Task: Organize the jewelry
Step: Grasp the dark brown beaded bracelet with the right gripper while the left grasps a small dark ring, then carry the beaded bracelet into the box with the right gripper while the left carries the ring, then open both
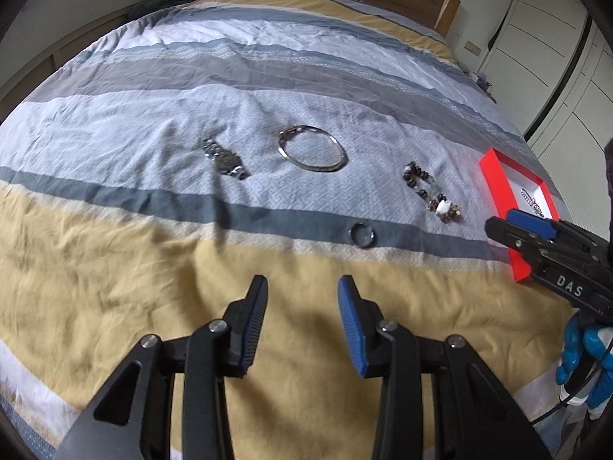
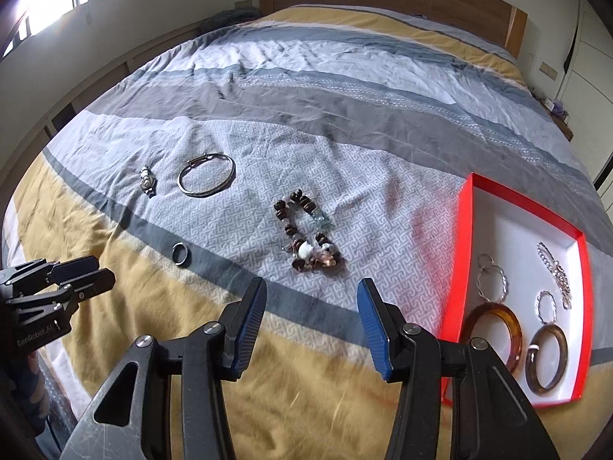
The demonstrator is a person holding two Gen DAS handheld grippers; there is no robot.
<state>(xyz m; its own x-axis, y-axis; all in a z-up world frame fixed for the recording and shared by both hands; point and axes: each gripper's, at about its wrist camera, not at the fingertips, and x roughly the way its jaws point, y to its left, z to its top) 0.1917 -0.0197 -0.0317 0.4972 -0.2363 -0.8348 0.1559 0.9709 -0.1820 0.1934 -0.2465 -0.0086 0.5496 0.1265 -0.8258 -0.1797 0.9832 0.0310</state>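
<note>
You are holding both grippers released and empty above the yellow band of the bedspread (image 1: 115, 268), the left gripper (image 1: 302, 287) facing the ring (image 1: 360, 234) and the right gripper (image 2: 312, 291) facing the beaded bracelet (image 2: 306, 230), with the red box (image 2: 465, 237) lying at your right

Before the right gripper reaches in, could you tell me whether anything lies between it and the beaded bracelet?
Nothing visible does. The right gripper is open and empty over bare bedspread, and the beaded bracelet lies just beyond its fingertips. The ring lies off to the left, the red box to the right.
</note>
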